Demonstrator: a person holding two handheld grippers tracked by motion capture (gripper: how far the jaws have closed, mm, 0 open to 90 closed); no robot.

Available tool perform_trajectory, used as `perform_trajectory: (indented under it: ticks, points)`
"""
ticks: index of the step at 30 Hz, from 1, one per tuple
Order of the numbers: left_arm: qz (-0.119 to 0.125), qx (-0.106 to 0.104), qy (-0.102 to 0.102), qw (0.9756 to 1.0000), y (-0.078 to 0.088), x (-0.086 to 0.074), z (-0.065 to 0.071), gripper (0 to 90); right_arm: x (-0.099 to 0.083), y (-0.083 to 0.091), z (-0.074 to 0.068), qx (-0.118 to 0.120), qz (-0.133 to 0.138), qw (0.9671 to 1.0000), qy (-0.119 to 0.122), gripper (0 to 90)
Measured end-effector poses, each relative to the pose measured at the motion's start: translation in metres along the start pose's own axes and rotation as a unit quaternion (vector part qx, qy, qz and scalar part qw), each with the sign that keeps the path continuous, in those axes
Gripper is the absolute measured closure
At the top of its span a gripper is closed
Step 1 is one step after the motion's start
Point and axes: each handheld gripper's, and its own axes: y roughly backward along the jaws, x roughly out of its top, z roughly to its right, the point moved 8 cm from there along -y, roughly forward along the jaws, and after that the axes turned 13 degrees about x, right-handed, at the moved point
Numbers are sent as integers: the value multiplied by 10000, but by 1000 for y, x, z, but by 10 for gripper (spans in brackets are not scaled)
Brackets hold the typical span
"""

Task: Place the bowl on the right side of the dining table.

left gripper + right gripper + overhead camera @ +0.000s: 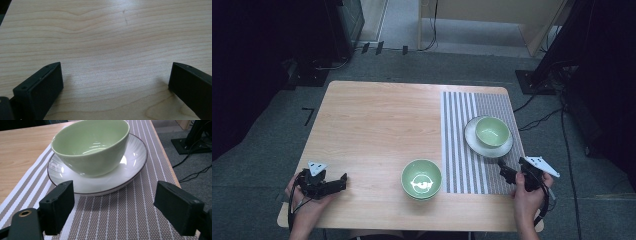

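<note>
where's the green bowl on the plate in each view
High view: the green bowl sits right of centre on the white plate.
Right gripper view: upper centre, just beyond the open right claw.
Left gripper view: bare wood between the open left claw.
Shared landmark: striped mat.

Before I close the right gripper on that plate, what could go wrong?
The right gripper is open just short of the plate, which carries a loose green bowl; tilting the plate could slide it off. The plate sits near the table edge. A low grab might snag the striped mat.
</note>
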Motion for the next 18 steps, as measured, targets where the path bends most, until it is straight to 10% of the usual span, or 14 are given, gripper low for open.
perform_trajectory:
  ticks: [18]
  points:
    - [1, 0, 0, 10000, 0, 0, 0, 0, -18, 14, 4, -35, -150, 9999, 66, 164]
